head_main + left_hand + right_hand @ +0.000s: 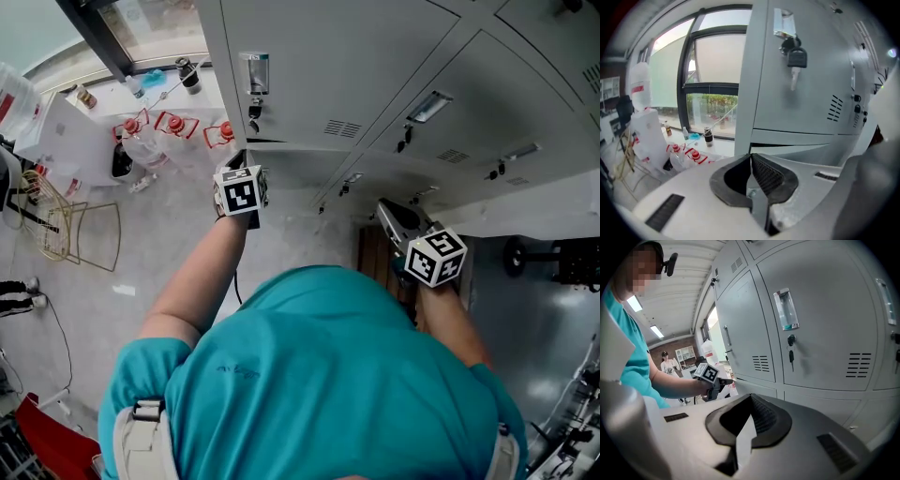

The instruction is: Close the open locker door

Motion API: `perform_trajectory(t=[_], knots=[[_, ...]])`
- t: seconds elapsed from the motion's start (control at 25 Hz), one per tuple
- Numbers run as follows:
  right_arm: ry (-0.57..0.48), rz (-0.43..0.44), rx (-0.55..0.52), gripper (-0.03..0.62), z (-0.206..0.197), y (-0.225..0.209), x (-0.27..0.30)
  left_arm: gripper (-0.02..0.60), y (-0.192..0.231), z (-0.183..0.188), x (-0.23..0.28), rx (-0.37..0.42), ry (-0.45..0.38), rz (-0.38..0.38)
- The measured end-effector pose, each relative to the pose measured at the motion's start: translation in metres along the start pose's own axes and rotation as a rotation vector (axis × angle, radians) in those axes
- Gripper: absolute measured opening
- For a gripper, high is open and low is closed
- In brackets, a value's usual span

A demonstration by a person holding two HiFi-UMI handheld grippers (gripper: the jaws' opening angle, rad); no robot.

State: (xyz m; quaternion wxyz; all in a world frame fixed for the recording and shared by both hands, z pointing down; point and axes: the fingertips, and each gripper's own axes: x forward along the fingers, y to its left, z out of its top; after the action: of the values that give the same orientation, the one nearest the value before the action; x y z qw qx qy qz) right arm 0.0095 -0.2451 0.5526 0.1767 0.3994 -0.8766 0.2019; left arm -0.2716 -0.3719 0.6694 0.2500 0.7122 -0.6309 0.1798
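The locker door (pixel 319 66) is the leftmost of the row, with its key (pixel 253 105) hanging in the lock. A dark slit under its lower edge suggests it is not fully home; how far ajar, I cannot tell. The left gripper (pixel 751 158), jaws pressed together on nothing, sits by the door's lower left corner, probably so that the blunt tip can push. The right gripper (pixel 750 399), also closed and empty, waits at the right, out of the way.
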Motion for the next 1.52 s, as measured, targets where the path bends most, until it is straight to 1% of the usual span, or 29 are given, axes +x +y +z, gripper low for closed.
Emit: perform_trajectory(t=[0.12, 0.16, 0.2, 0.4, 0.56, 0.76, 0.92, 1.0, 1.2, 1.52], knots=[[0.004, -0.008, 0.004, -0.002, -0.001, 0.0, -0.001, 0.008, -0.008, -0.018, 0.014, -0.152, 0.095, -0.062], [0.004, -0.01, 0.005, -0.002, -0.002, -0.001, -0.002, 0.008, -0.009, -0.024, 0.019, -0.176, 0.111, -0.071], [0.003, -0.013, 0.007, -0.002, -0.001, -0.001, -0.003, 0.008, -0.01, -0.029, 0.023, -0.179, 0.117, -0.073], [-0.001, -0.036, 0.021, -0.002, -0.003, -0.009, -0.011, 0.008, -0.011, -0.035, 0.033, -0.147, 0.109, -0.074], [0.006, -0.047, 0.03, -0.002, -0.007, -0.012, -0.013, 0.008, -0.012, -0.025, 0.036, -0.111, 0.064, -0.064], [0.002, -0.05, 0.033, -0.002, -0.005, -0.015, -0.013, 0.008, -0.015, -0.016, 0.043, -0.066, 0.047, -0.059], [-0.004, -0.054, 0.039, -0.002, -0.004, -0.019, -0.014, 0.008, -0.014, -0.012, 0.047, -0.027, 0.041, -0.038], [-0.005, -0.057, 0.043, -0.002, -0.005, -0.022, -0.014, 0.008, -0.014, -0.013, 0.049, -0.021, 0.04, -0.039], [-0.011, -0.059, 0.048, -0.002, -0.003, -0.025, -0.013, 0.008, -0.015, -0.012, 0.051, -0.033, 0.071, -0.034], [-0.014, -0.055, 0.043, -0.002, -0.002, -0.023, -0.017, 0.008, -0.015, -0.013, 0.048, 0.0, 0.068, -0.046]])
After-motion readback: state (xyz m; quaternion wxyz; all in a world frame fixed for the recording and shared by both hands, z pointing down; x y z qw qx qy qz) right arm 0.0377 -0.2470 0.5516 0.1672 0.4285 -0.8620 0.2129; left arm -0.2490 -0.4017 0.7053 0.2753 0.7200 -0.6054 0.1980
